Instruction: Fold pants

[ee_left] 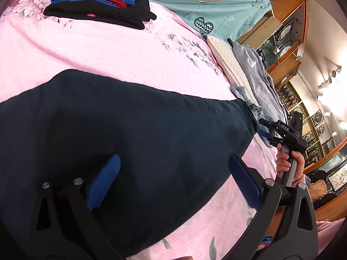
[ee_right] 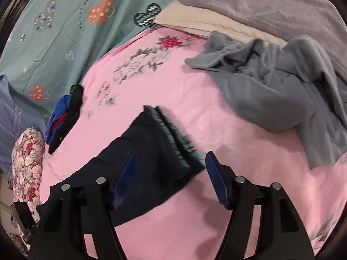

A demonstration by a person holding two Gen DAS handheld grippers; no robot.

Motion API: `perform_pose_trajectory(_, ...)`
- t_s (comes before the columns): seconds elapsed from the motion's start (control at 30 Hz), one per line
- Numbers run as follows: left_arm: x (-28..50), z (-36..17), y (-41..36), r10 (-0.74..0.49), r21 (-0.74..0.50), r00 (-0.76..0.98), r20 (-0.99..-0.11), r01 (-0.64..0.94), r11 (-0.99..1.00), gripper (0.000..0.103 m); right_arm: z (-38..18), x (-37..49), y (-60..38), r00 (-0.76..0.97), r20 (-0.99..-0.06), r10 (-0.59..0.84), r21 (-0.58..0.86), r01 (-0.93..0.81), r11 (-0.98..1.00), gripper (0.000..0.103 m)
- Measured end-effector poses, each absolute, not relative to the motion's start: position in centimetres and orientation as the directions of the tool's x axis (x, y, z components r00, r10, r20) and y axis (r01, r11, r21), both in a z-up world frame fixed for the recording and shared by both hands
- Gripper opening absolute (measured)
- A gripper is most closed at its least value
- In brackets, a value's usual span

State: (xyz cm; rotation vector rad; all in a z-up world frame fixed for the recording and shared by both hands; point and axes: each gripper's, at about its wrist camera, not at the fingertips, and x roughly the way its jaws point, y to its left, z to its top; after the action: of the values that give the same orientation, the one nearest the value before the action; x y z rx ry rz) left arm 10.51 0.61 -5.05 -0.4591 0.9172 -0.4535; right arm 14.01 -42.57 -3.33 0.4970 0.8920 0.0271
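Observation:
Dark navy pants [ee_left: 134, 134] lie flat on the pink bedspread [ee_left: 108, 52]. In the right wrist view the pants [ee_right: 149, 156] show their waistband end with a green-striped lining. My left gripper [ee_left: 173, 177] is open, its blue pads spread just above the pants. My right gripper [ee_right: 170, 177] is open and empty, hovering over the waistband end; it also shows in the left wrist view [ee_left: 267, 132] at the pants' far end, held by a hand.
A stack of folded blue, red and black clothes [ee_left: 97, 4] sits at the far side of the bed. A crumpled grey garment [ee_right: 282, 91], a grey blanket [ee_right: 271, 6] and a cream pillow [ee_right: 206, 23] lie nearby. A teal quilt [ee_right: 54, 32] lies beyond.

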Motion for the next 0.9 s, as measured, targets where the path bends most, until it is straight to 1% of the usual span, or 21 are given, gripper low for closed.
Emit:
perform_pose_trajectory(0.13, 10.5, -5.0, 0.5, -0.549, -0.55, 0.53, -0.646, 0.175, 0.817, 0.101, -4.5, 14.9, -42.2, 0.582, -0.772, 0.254, 0.423, 0.172, 0.89, 0.067)
perform_pose_trajectory(0.17, 10.5, -5.1, 0.5, -0.547, -0.547, 0.53, -0.648, 0.175, 0.818, 0.101, -5.0, 15.2, -41.5, 0.559, -0.792, 0.245, 0.398, 0.169, 0.901, 0.068)
perform_pose_trajectory(0.23, 10.5, -5.0, 0.4, -0.541, -0.539, 0.53, -0.653, 0.177, 0.823, 0.101, -5.1, 15.5, -40.5, 0.563, -0.806, 0.18, 0.322, 0.164, 0.932, 0.067)
perform_pose_trajectory(0.27, 10.4, -5.0, 0.4, -0.54, -0.537, 0.53, -0.653, 0.178, 0.824, 0.101, -5.2, 15.6, -39.9, 0.564, -0.813, 0.143, 0.279, 0.163, 0.946, 0.064)
perform_pose_trajectory(0.3, 10.4, -5.0, 0.4, -0.54, -0.536, 0.53, -0.654, 0.178, 0.825, 0.101, -5.2, 15.6, -39.7, 0.569, -0.814, 0.117, 0.254, 0.167, 0.953, 0.059)
perform_pose_trajectory(0.33, 10.5, -5.0, 0.4, -0.539, -0.536, 0.53, -0.655, 0.177, 0.825, 0.101, -5.2, 15.6, -39.6, 0.57, -0.816, 0.093, 0.231, 0.175, 0.957, 0.057)
perform_pose_trajectory(0.37, 10.5, -5.0, 0.5, -0.539, -0.537, 0.53, -0.655, 0.177, 0.825, 0.101, -5.3, 15.6, -39.7, 0.571, -0.817, 0.075, 0.214, 0.18, 0.96, 0.05)
perform_pose_trajectory(0.4, 10.5, -5.1, 0.5, -0.538, -0.535, 0.531, -0.655, 0.176, 0.826, 0.101, -5.2, 15.6, -39.9, 0.575, -0.815, 0.064, 0.205, 0.185, 0.961, 0.036)
perform_pose_trajectory(0.43, 10.6, -5.0, 0.4, -0.534, -0.531, 0.532, -0.657, 0.177, 0.829, 0.101, -5.1, 15.5, -40.1, 0.585, -0.806, 0.092, 0.231, 0.169, 0.958, 0.026)
perform_pose_trajectory(0.47, 10.6, -5.1, 0.3, -0.53, -0.526, 0.532, -0.66, 0.177, 0.832, 0.101, -5.1, 15.4, -40.4, 0.587, -0.796, 0.144, 0.284, 0.153, 0.947, 0.022)
perform_pose_trajectory(0.5, 10.6, -5.1, 0.1, -0.519, -0.512, 0.534, -0.667, 0.177, 0.841, 0.101, -4.9, 15.3, -40.5, 0.591, -0.794, 0.14, 0.287, 0.161, 0.945, 0.019)
perform_pose_trajectory(0.63, 10.6, -4.9, -0.7, -0.474, -0.449, 0.541, -0.695, 0.189, 0.874, 0.101, -2.3, 14.9, -38.2, 0.655, -0.747, 0.117, 0.244, 0.106, 0.964, 0.017)
perform_pose_trajectory(0.7, 10.4, -4.7, -0.4, -0.463, -0.445, 0.56, -0.687, 0.18, 0.877, 0.101, 0.0, 14.3, -35.9, 0.702, -0.695, 0.156, 0.249, 0.031, 0.968, 0.017)
perform_pose_trajectory(0.8, 9.6, -3.8, 1.6, -0.485, -0.496, 0.61, -0.626, 0.168, 0.852, 0.101, 3.4, 13.0, -30.8, 0.756, -0.616, 0.221, 0.2, -0.121, 0.972, 0.017)
perform_pose_trajectory(0.87, 9.0, -3.2, 2.8, -0.45, -0.48, 0.639, -0.623, 0.142, 0.866, 0.101, 4.7, 12.0, -26.9, 0.761, -0.581, 0.289, 0.161, -0.241, 0.957, 0.017)
perform_pose_trajectory(0.9, 8.4, -2.9, 3.5, -0.41, -0.454, 0.665, -0.624, 0.118, 0.883, 0.101, 5.0, 11.4, -24.9, 0.753, -0.573, 0.325, 0.138, -0.302, 0.943, 0.017)
